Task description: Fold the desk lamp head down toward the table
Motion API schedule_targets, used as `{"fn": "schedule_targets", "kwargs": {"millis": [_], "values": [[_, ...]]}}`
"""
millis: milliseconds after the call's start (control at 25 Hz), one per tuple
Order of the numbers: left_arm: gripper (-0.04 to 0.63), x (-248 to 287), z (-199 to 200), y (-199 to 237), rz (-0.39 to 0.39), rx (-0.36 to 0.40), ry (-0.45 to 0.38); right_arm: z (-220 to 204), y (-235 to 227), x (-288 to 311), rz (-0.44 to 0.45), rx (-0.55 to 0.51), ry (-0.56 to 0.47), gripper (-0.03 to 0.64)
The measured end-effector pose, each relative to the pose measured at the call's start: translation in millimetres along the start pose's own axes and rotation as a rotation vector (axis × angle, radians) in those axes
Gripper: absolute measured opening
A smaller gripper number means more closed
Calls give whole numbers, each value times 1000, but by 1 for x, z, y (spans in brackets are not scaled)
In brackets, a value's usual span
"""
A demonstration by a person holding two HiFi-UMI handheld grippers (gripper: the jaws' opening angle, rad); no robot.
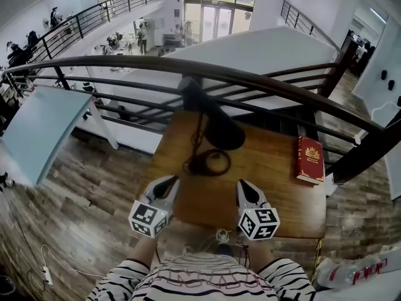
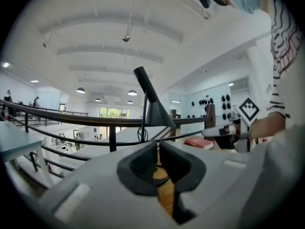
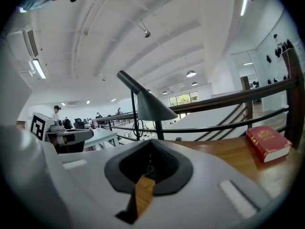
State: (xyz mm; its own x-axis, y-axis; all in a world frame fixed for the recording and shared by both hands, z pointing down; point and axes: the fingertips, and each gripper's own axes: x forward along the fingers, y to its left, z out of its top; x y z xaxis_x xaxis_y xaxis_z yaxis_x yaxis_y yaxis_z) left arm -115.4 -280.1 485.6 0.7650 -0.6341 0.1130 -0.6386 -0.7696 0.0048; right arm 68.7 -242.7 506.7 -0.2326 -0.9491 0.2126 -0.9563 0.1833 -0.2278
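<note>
The desk lamp point(image 1: 216, 121) stands on the surface point(image 1: 282, 187) ahead, between the left hand-held gripper point(image 1: 168, 182) and the right hand-held gripper point(image 1: 245, 185), both clenched on nothing. Its raised head slants down toward the right one, which seems slightly nearer.

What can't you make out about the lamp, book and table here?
Black cone-shaded desk lamp base: largely behind left gripper, right gripper in their own views.
Red hardcover book title: too small, every view.
Wooden table near edge: head view, partly covered by both grippers.
</note>
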Motion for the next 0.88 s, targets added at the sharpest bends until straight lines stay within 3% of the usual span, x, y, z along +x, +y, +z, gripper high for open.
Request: {"fn": "schedule_targets", "kwargs": {"millis": [880], "values": [[3,-87,-35,-3,-15,-57,-3,-47,93,-17,57,22,22,2]]}}
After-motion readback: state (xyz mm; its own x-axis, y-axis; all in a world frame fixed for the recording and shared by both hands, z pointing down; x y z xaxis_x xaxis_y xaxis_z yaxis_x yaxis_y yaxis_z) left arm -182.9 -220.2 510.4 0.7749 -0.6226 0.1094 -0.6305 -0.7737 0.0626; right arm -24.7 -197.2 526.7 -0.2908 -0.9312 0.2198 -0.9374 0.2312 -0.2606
